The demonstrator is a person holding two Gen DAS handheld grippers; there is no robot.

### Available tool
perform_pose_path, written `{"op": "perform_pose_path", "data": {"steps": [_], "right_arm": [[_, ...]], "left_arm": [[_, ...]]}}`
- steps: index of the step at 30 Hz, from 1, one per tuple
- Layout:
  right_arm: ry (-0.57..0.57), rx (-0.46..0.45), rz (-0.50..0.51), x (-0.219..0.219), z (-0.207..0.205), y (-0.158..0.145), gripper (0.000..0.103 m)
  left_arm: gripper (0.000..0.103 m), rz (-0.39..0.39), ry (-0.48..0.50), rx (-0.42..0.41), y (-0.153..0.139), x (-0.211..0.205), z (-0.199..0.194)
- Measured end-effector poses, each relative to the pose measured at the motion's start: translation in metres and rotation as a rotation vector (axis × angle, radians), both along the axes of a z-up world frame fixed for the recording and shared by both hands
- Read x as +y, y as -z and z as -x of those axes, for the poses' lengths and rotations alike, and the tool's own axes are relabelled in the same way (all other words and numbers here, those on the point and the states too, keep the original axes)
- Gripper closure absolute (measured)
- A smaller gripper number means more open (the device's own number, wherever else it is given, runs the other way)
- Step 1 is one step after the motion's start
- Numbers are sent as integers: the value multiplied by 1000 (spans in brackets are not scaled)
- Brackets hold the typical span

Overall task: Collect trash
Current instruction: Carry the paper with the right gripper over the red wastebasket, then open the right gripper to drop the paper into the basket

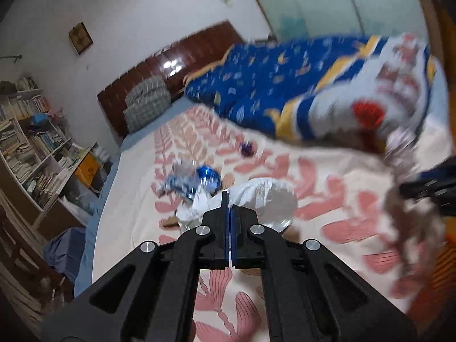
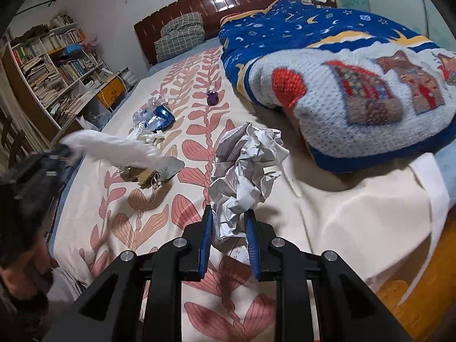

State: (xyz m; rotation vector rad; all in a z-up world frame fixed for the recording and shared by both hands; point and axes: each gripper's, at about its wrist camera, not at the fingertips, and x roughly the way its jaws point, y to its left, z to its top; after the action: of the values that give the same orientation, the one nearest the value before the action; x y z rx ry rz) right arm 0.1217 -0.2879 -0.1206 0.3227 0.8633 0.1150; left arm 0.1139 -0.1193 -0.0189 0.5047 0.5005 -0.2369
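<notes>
At the far left of the right wrist view a bookshelf (image 2: 48, 65) lines the wall, with a narrow gap between it and the left edge of the bed (image 2: 356, 208). In the lower left of that frame the left gripper (image 2: 61, 151) is blurred at the bed's left edge. Its jaws are fully closed on a corner of a white plastic bag (image 2: 114, 148), which stretches from it toward the middle of the frame, over a scrap of brown cardboard (image 2: 142, 178). In the left wrist view the same bag (image 1: 256, 196) bunches just past the closed fingertips.

Above the bag, in the upper left of centre, lies a blue foil wrapper (image 2: 159, 118) with clear plastic around it, and further right a small purple object (image 2: 212, 98). The sheet around them is bare, leaving open room down the middle of the bed.

In the centre of the frame the right gripper (image 2: 229, 222) is narrowly open, its blue pads pressing both sides of a crumpled paper ball (image 2: 248, 165) held above the sheet.

To the right a rolled blue blanket (image 2: 356, 85) fills the upper right of the frame, close beside the paper. The bed's near edge runs along the lower right, with orange floor (image 2: 421, 299) beyond it.
</notes>
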Motion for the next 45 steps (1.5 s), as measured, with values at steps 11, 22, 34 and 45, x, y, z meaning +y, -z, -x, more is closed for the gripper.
{"op": "perform_pose_path", "data": {"steps": [11,22,34,45], "right_arm": [[68,-53,28,-51,99,-71,80],[281,235,77,-152,248,14,80],[427,542,-196,-176,304,214,80],[460,492,-124,-181,282,188,51]], "left_arm": [[102,488,347,263,-90,-16,70],[102,404,432,812,109,-149,121],[102,51,386,1046,266,-216,148],[43,107,404,970,240,-207,148]]}}
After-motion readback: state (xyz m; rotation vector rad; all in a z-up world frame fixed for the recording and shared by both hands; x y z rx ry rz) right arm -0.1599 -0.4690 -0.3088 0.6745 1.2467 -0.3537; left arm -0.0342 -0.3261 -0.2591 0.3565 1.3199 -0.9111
